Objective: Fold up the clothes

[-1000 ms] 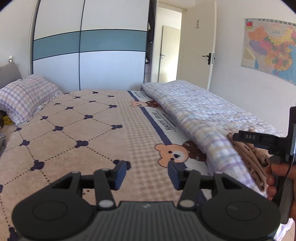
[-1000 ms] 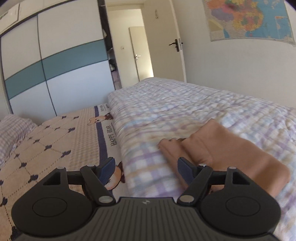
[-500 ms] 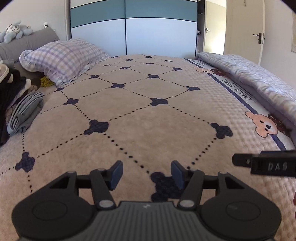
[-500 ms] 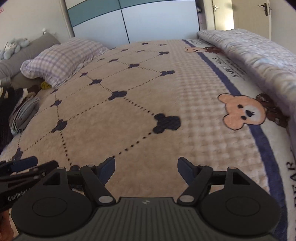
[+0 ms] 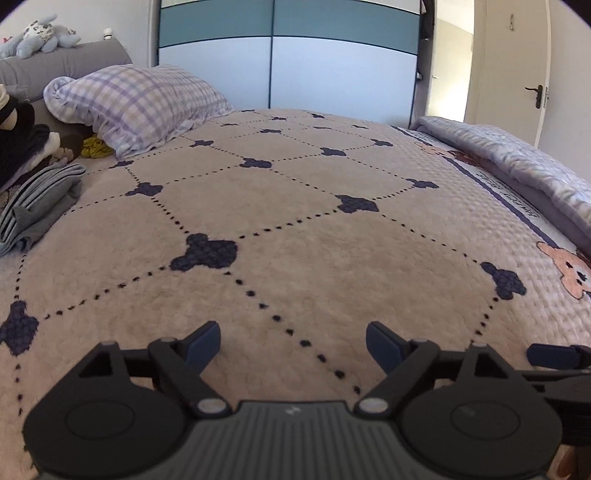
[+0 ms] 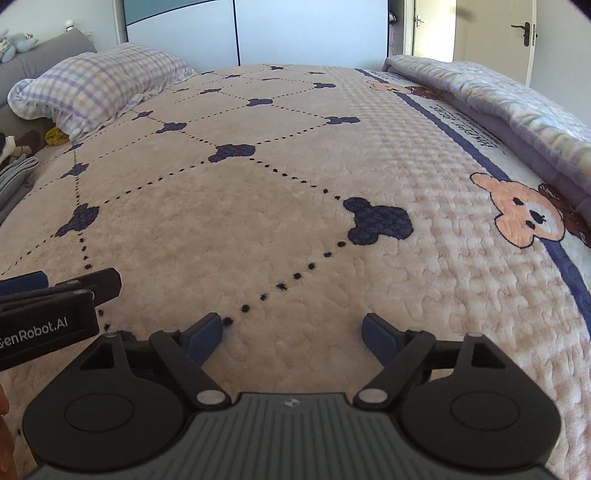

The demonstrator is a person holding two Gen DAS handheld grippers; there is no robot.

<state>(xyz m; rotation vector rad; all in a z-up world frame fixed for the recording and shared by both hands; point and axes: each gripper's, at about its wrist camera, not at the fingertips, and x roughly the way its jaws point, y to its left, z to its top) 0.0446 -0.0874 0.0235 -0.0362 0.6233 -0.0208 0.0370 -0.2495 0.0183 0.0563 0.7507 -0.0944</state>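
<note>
We have swung both away from the quilt side: left hand-held gripper (image 5: 293, 343) and right hand-held gripper (image 6: 291, 338) now hover open and empty over the bed (image 5: 314, 236). Grey folded clothes (image 5: 35, 201) lie far left, likely next.

— What fills the middle of both views?
— The bedspread (image 5: 303, 229). In the left wrist view a pillow (image 5: 136, 103) lies on it at upper left, before the headboard (image 5: 66, 64), with a soft toy (image 5: 37, 35) on top of that

— And below the pillow?
— A pile of folded clothes (image 5: 35, 205) at the left edge

— The right side?
— A quilt (image 6: 506, 99) lies along the right edge; a wardrobe (image 5: 288, 59) stands behind the bed, a door (image 5: 517, 74) at upper right
</note>
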